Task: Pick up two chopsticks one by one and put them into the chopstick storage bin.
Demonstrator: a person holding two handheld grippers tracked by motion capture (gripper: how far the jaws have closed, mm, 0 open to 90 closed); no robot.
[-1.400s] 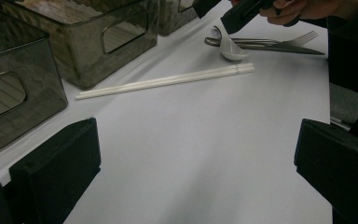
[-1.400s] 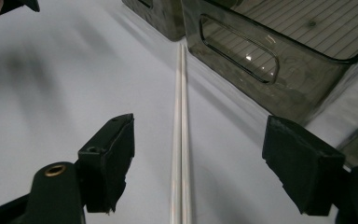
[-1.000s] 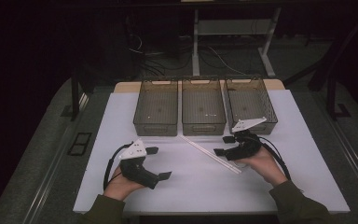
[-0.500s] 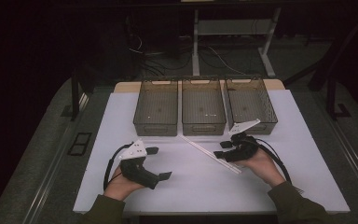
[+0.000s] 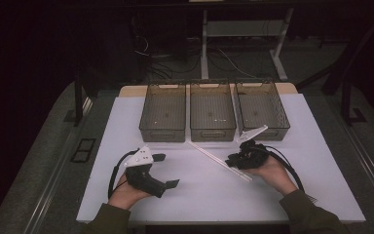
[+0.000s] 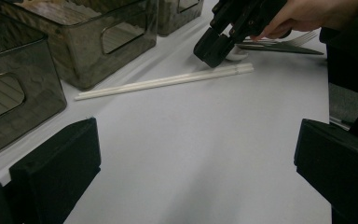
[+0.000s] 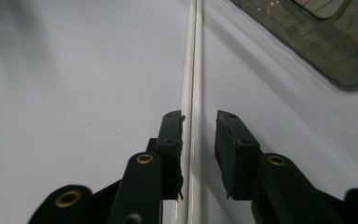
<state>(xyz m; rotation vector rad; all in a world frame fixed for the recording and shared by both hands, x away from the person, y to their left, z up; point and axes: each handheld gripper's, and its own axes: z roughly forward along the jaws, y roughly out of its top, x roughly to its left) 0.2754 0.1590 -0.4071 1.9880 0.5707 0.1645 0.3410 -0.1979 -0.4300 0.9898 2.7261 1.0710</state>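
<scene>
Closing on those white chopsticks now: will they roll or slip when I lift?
The chopsticks look thin, smooth and glossy, so they may slip. The right gripper, jaws just closing, straddles both near one end; the long free end will probably droop. Two loose sticks might separate or roll apart.

A pair of white chopsticks lies flat, side by side and touching, slanting across the middle of the white table, nearer its far edge.

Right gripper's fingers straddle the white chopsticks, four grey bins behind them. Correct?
Not quite: three grey bins, not four, as the high view shows. The right gripper does have its fingers either side of the white chopsticks, closing in.
</scene>
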